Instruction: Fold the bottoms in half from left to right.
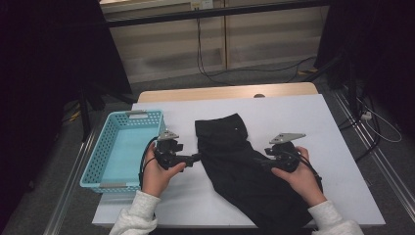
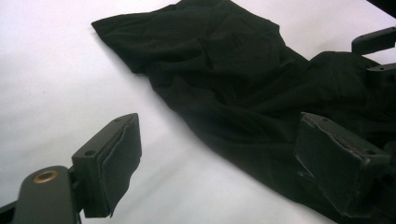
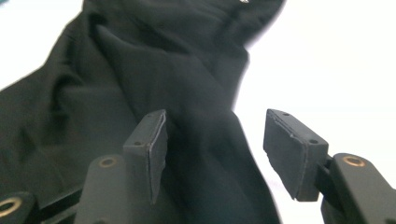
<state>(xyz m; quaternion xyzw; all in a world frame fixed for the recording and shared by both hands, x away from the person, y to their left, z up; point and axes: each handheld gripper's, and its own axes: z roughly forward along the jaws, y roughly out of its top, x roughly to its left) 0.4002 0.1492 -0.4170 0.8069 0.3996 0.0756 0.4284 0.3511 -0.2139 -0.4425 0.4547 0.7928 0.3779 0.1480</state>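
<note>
Black garment (image 1: 240, 166) lies crumpled mid-table on the white sheet (image 1: 303, 117), right of the blue basket (image 1: 110, 147). Left gripper (image 1: 197, 157) at the cloth's left edge, jaws apart, nothing held. Right gripper (image 1: 258, 161) over the cloth's right side, jaws released, gripping nothing.

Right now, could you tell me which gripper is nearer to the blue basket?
Left. The left gripper sits just beside the blue basket, at the black garment's left edge; the right gripper is across the garment, farther off.
</note>
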